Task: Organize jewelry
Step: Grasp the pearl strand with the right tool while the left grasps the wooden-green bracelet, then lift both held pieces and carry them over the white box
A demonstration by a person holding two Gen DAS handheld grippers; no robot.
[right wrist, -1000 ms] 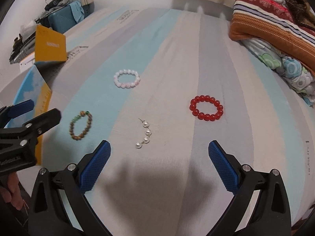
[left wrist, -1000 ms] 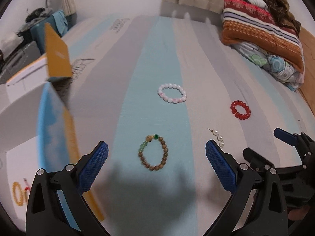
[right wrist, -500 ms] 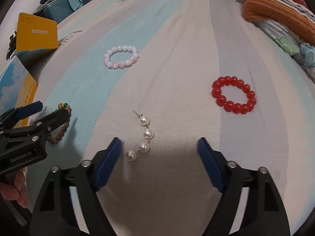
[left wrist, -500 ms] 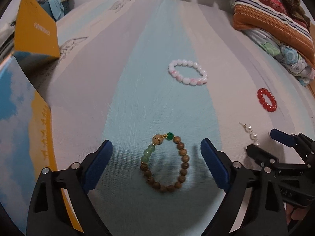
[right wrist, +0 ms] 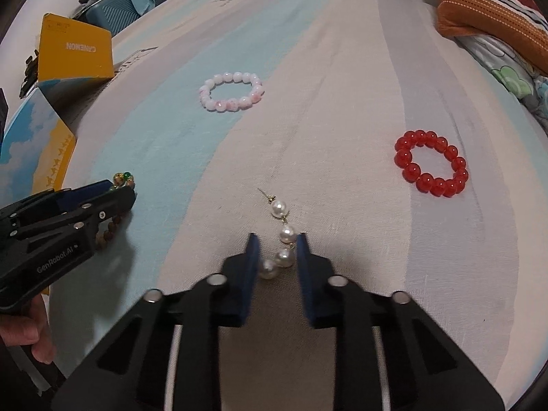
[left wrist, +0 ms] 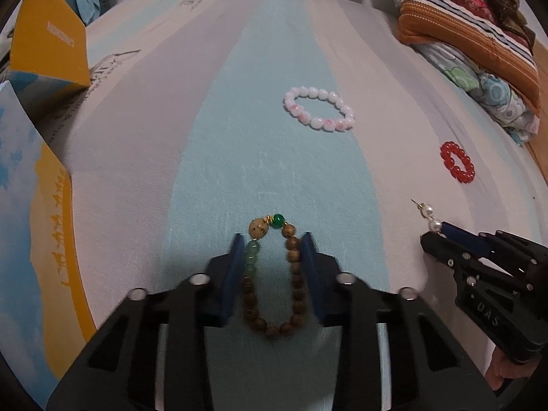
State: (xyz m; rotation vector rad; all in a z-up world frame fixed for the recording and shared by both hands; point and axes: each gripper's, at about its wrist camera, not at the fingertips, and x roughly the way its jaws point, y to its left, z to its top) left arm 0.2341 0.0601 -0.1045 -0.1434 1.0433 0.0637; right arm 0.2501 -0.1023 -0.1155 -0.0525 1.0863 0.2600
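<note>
Both tongs have dropped to the bed and narrowed from wide-spread a second ago to bracketing a piece each. Left tongs [left wrist: 272, 250] now straddle the wooden bead bracelet [left wrist: 274, 294]; blue pads touch or nearly touch the green beads on one side and the brown beads on the other, and the loop looks squeezed into a narrow oval, so I read it as pinched. Right tongs [right wrist: 276, 250] sit either side of the pearl earring [right wrist: 280, 239]; lower pearls are between the pads, but a sliver of gap shows, so whether it is pinched yet I can't tell from this angle. Both pieces lie on the striped bedsheet [right wrist: 342, 85], not lifted. Pink bead bracelet [right wrist: 232, 96] and red bead bracelet [right wrist: 431, 162] are untouched, well apart from either tool. The yellow-and-blue box [left wrist: 37, 205] at the left edge is the likely drop target. Judgement: two simultaneous grasps landing, lift next; the earring is small and could slip out.
</note>
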